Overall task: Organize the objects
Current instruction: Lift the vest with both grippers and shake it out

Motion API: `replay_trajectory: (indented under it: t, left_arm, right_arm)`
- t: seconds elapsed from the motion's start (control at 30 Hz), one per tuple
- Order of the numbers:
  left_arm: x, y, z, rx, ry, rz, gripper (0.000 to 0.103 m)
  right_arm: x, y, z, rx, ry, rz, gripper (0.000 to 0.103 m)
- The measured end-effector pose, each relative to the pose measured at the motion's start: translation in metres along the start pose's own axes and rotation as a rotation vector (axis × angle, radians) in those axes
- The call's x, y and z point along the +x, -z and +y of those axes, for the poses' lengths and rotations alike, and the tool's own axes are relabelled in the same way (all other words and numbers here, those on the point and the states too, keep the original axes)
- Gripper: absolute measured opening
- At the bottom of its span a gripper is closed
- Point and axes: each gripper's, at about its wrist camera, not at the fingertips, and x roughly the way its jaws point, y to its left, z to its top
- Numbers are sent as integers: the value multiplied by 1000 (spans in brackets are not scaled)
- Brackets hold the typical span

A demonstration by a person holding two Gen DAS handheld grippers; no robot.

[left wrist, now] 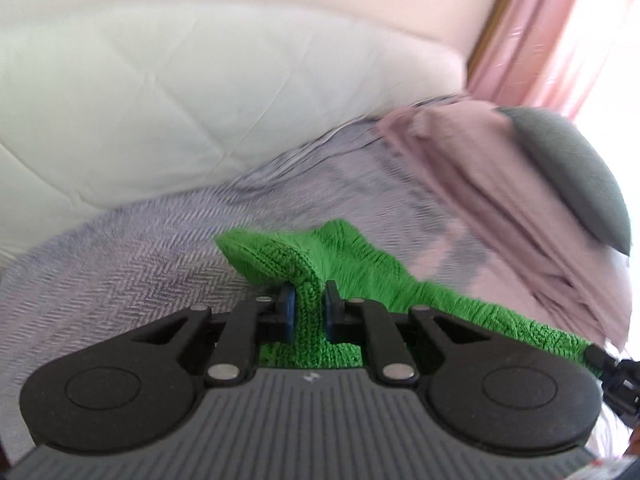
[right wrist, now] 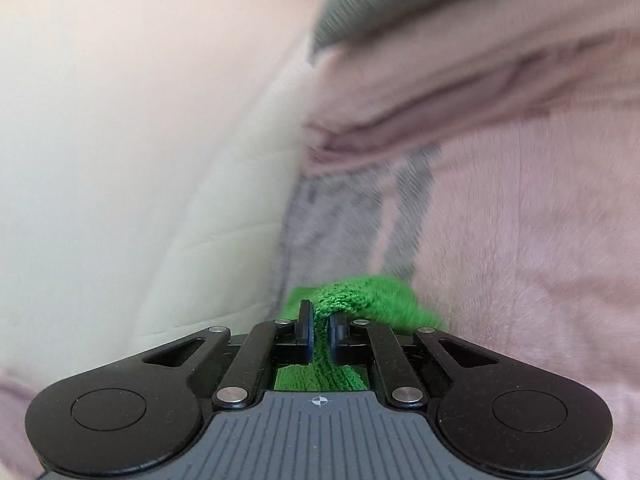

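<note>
A bright green knitted cloth (left wrist: 352,256) lies on a grey herringbone bedspread (left wrist: 132,264). My left gripper (left wrist: 309,304) is shut on a pinched fold of this cloth, which bunches up between the blue pads. From there the cloth stretches to the right, toward the right gripper (left wrist: 616,376) at the frame's edge. In the right wrist view my right gripper (right wrist: 322,328) is shut on another bunched edge of the green knitted cloth (right wrist: 372,292), above the bedspread (right wrist: 320,216). Both views are blurred.
A white quilted headboard (left wrist: 160,92) rises behind the bed. A pink blanket (left wrist: 480,168) is heaped at the right with a grey cushion (left wrist: 572,172) on it. Pink curtains (left wrist: 560,28) hang at the far right. In the right wrist view the pink blanket (right wrist: 520,220) fills the right side.
</note>
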Motion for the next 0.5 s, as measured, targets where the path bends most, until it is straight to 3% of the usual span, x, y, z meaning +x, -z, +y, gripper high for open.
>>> replay_trajectory:
  t: [0.2,0.5]
  left_arm:
    - [-105,14,-51,101,90,-45,9]
    - [-262,29,-178,232,325,-200,9]
  right_arm:
    - [-128,0,51,-89,-71,-90,3]
    - [-366,5,103,-237,-138,-338,3]
